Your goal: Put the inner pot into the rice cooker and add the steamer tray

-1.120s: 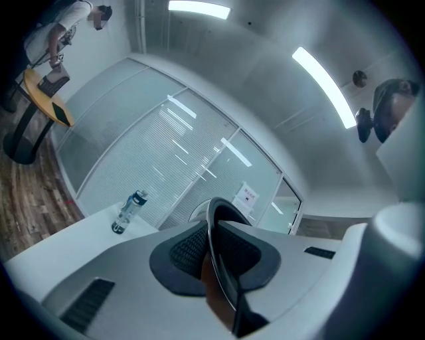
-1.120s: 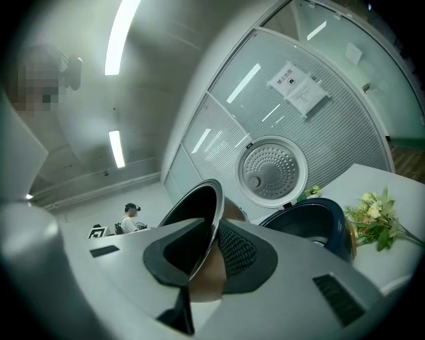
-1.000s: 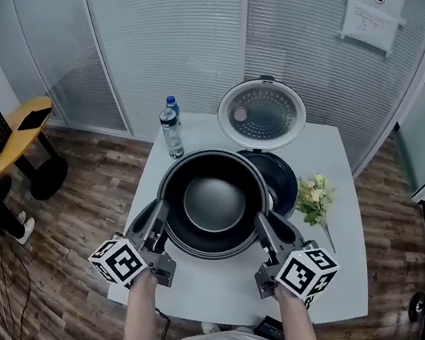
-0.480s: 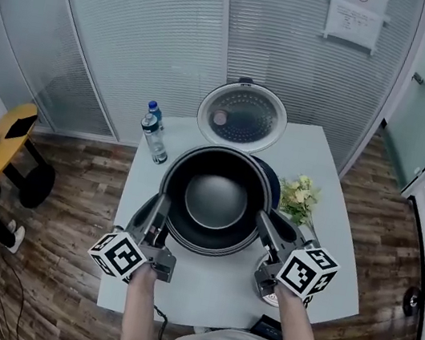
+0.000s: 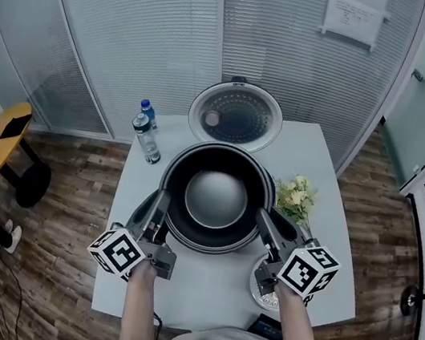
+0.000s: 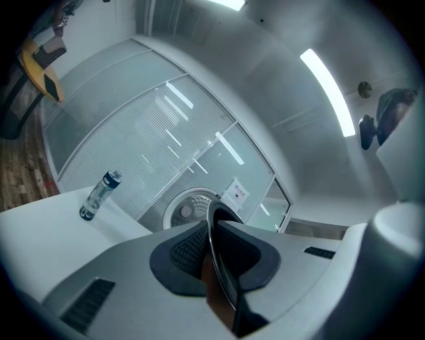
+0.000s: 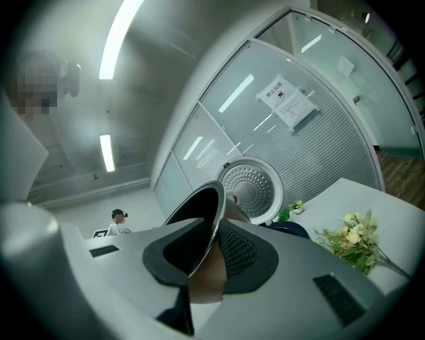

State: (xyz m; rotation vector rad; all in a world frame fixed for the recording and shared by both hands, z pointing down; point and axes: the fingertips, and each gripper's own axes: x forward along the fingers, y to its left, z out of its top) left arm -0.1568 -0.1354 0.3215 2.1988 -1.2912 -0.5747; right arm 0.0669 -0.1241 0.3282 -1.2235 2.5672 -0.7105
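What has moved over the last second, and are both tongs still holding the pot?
The inner pot, carried by the left tongs and the right tongs, shifted right across the table until it is over the rice cooker, whose body it now almost covers. Nothing was grasped or released: both tongs stay clamped on the rim. The bottle and flowers stayed put.
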